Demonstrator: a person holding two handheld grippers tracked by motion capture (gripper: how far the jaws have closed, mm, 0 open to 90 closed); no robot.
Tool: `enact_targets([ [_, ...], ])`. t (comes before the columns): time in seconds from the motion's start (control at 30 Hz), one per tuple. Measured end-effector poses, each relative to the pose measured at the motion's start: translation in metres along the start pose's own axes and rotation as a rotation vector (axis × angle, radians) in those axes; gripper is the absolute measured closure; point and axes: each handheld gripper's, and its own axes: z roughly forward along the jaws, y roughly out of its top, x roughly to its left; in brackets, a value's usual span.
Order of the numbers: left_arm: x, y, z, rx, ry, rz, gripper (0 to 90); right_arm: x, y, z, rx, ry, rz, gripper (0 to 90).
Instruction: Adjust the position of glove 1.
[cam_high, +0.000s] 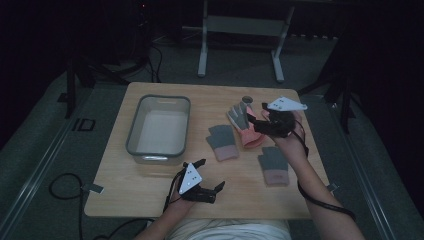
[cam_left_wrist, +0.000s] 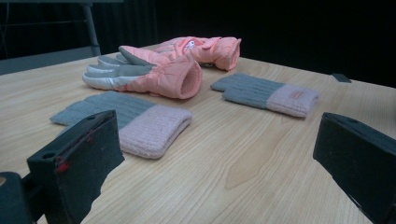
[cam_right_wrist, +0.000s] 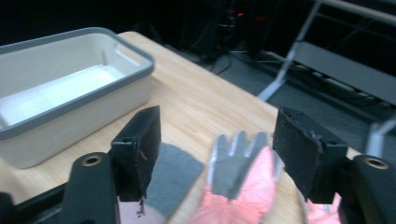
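Observation:
Two pink padded gloves (cam_high: 245, 127) with grey palms lie at the table's middle right, one (cam_left_wrist: 154, 72) in front of the other (cam_left_wrist: 205, 49). A grey knit mitten with a pink cuff (cam_high: 222, 142) lies to their left, and a second one (cam_high: 274, 166) lies nearer the person. My right gripper (cam_high: 257, 120) hovers open just above the pink gloves; its jaws straddle the grey fingers of one glove (cam_right_wrist: 236, 172) without touching it. My left gripper (cam_high: 211, 175) is open near the front edge and faces the mittens (cam_left_wrist: 135, 121), with bare tabletop between its jaws.
A white bin with a grey rim (cam_high: 135, 125) stands empty at the table's left. A small round grey object (cam_high: 246, 100) sits behind the gloves. The wooden table (cam_high: 150, 190) stands on a dark floor with cables and a metal frame beyond it.

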Motion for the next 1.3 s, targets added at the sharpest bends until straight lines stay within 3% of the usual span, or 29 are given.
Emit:
enact_targets([
  [0.37,-0.001,0.000,0.000,-0.001,-0.003,0.001,0.5,0.018,-0.014,0.041,0.055,0.092,-0.026,49.1],
  [0.47,-0.001,0.000,0.000,-0.002,-0.003,0.001,0.5,0.023,-0.022,0.054,0.073,0.136,-0.036,52.7],
  [0.67,0.000,0.000,0.000,-0.004,-0.004,0.003,0.5,0.029,-0.041,0.083,0.146,0.207,-0.052,60.3],
  [0.73,0.000,0.000,0.000,-0.004,-0.005,0.003,0.5,0.029,-0.048,0.092,0.175,0.235,-0.031,61.2],
  [0.83,-0.001,0.000,0.000,-0.005,-0.004,0.003,0.5,0.027,-0.060,0.106,0.215,0.241,0.001,61.8],
  [1.07,-0.001,0.000,0.000,-0.005,-0.005,0.002,0.5,0.035,-0.081,0.133,0.323,0.194,0.062,63.1],
  [1.23,-0.001,0.000,0.000,-0.006,-0.005,0.003,0.5,0.041,-0.088,0.144,0.362,0.163,0.073,63.6],
  [1.27,-0.001,0.000,0.000,-0.007,-0.005,0.003,0.5,0.046,-0.091,0.149,0.399,0.148,0.053,61.2],
  [1.3,-0.001,0.000,0.000,-0.007,-0.005,0.004,0.5,0.048,-0.093,0.150,0.399,0.139,0.042,61.8],
])
